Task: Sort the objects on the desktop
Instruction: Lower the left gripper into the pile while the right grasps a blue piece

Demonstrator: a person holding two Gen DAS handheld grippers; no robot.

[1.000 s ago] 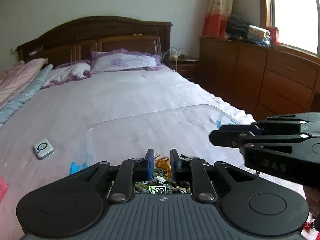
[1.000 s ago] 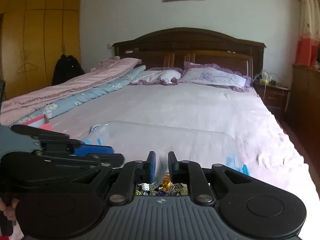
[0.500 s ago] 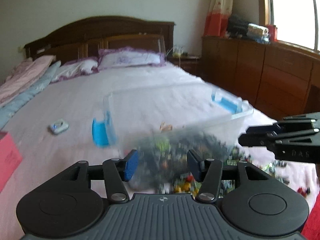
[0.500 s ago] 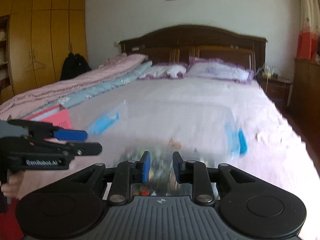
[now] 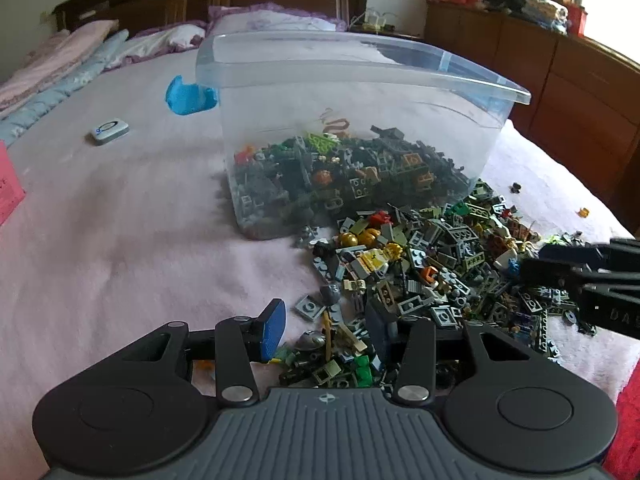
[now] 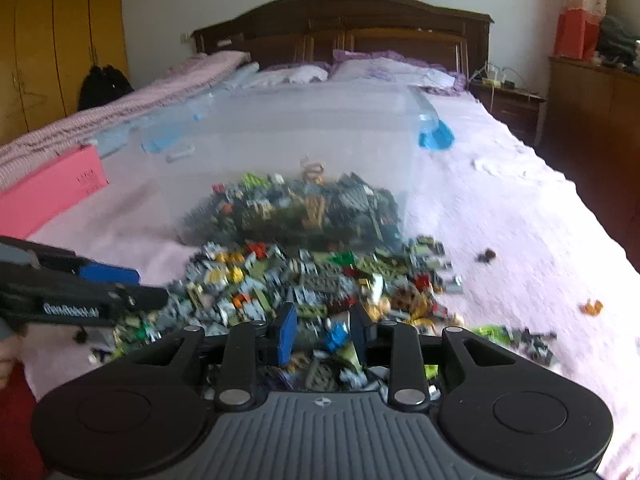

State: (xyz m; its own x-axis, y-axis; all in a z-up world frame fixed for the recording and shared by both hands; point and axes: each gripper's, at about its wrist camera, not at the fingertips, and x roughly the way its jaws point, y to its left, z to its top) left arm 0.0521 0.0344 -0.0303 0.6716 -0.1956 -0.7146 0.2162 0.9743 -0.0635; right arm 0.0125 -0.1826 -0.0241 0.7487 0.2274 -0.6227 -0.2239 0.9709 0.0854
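Note:
A clear plastic bin [image 5: 360,68] [image 6: 280,120] lies tipped on the pink bedsheet, its mouth toward me. Many small toy bricks fill its lower side. They spill out in a pile [image 5: 420,264] [image 6: 312,280] that reaches my fingers. My left gripper [image 5: 326,330] hovers over the pile's near left edge. Its jaws are closing, loose bricks lie below the gap, and nothing is gripped. My right gripper [image 6: 324,330] is low over the near middle of the pile. Its jaws are opening and also hold nothing. Each gripper shows from the side in the other's view: the right gripper [image 5: 580,276], the left gripper [image 6: 100,288].
A pink box [image 6: 48,192] [image 5: 8,192] lies at the left. A small white device [image 5: 109,131] rests on the sheet left of the bin. Stray pieces [image 5: 516,187] [image 6: 592,306] lie right of the pile. A wooden dresser [image 5: 580,92] lines the right side.
The bin, earlier close against both grippers, now lies tipped farther off with bricks spilled out. Both grippers have opened, let go of it and sunk toward the pile.

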